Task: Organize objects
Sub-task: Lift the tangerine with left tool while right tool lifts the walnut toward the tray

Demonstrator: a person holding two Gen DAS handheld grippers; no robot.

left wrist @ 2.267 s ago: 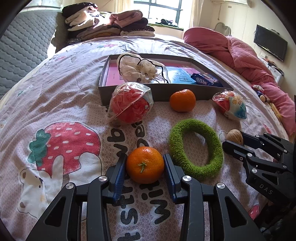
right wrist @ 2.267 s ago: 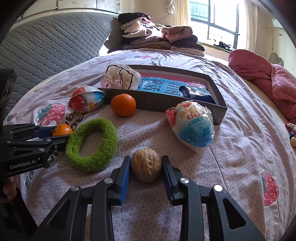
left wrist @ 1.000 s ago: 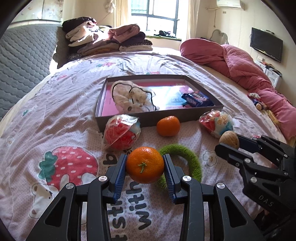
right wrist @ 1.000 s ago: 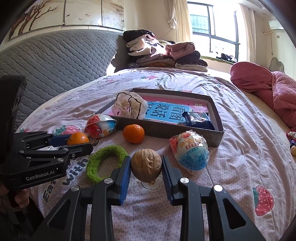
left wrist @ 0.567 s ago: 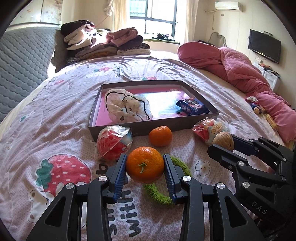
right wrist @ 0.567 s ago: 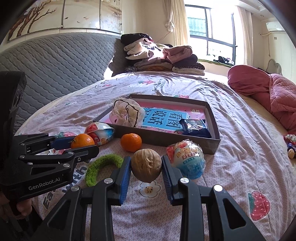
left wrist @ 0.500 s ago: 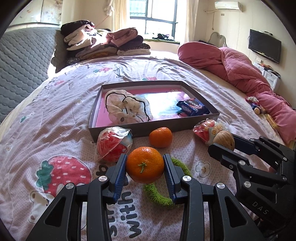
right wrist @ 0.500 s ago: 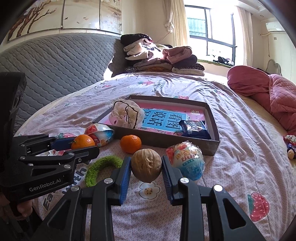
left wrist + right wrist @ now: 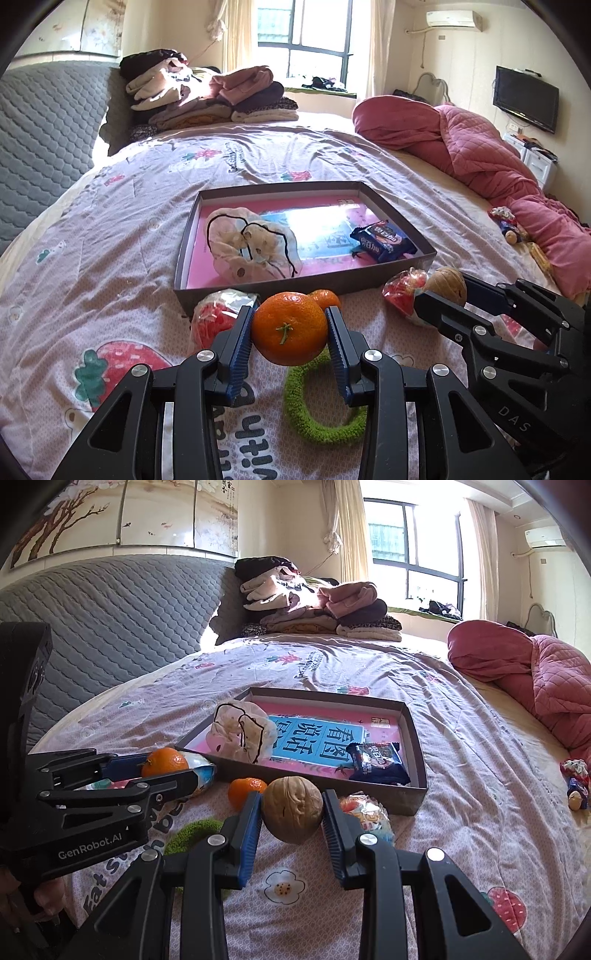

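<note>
My left gripper (image 9: 290, 332) is shut on an orange mandarin (image 9: 289, 328) and holds it in the air above the bedspread, in front of the grey box (image 9: 399, 218). My right gripper (image 9: 292, 814) is shut on a brown walnut (image 9: 292, 809), also lifted; the walnut shows in the left wrist view (image 9: 445, 284) too. The box holds a white cloth pouch (image 9: 251, 247) and a blue snack packet (image 9: 382, 240). On the bed lie a second mandarin (image 9: 245, 792), a green fuzzy ring (image 9: 317, 417), a red wrapped ball (image 9: 216, 321) and a blue-and-red wrapped ball (image 9: 367, 814).
Folded clothes (image 9: 207, 96) are piled at the head of the bed beside a grey quilted headboard (image 9: 110, 620). A pink quilt (image 9: 480, 155) lies bunched along the right side, with small toys (image 9: 574, 782) next to it.
Both grippers have risen higher with the mandarin and the walnut and moved toward the box. The things on the bed have stayed where they were.
</note>
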